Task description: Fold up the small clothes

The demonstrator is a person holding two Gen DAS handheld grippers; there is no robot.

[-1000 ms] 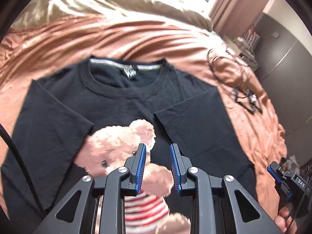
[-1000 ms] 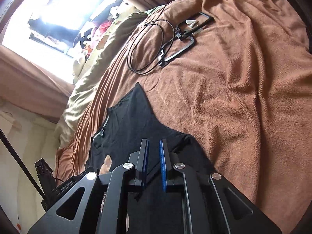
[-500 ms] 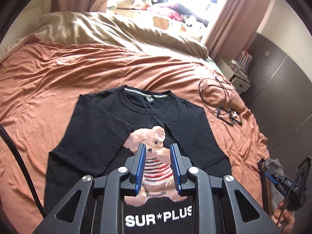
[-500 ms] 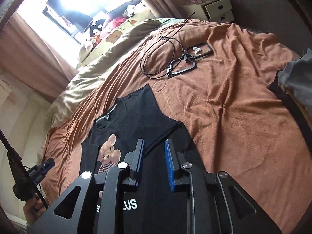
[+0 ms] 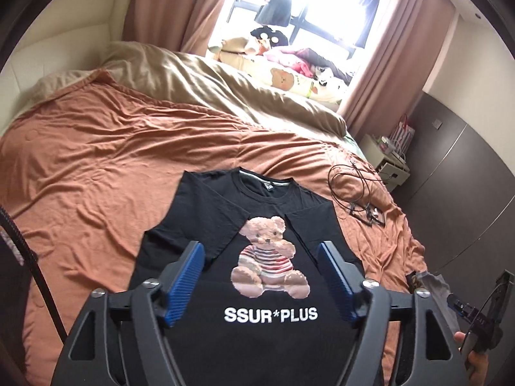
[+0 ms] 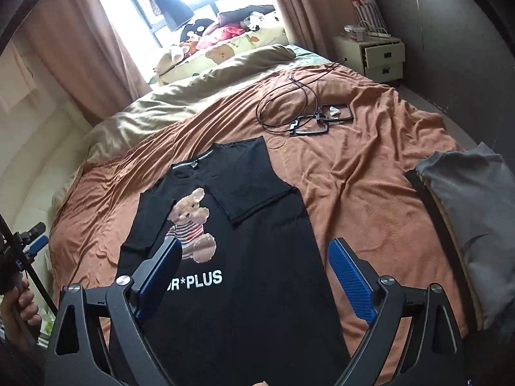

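Note:
A black T-shirt (image 5: 267,257) with a teddy bear print and white "SSUR*PLUS" lettering lies flat, front up, on the orange-brown blanket (image 5: 96,177). Both of its sleeves are folded inward over the chest. My left gripper (image 5: 262,276) hangs open well above the shirt's lower half, holding nothing. The right wrist view shows the same T-shirt (image 6: 264,231) from its right side, with my right gripper (image 6: 256,276) open wide above the hem area and empty. The shirt's bottom hem is hidden behind the gripper bodies.
A coiled black cable with black frames (image 6: 299,115) lies on the blanket beyond the shirt's right shoulder. A grey pile of clothes (image 6: 476,212) sits at the bed's right edge. A beige duvet (image 5: 225,87) covers the head end. A nightstand (image 6: 376,54) stands by the wall.
Both grippers have pulled back and up from just above the shirt, so the whole garment now shows. Both went from nearly shut to wide open. The shirt has not moved.

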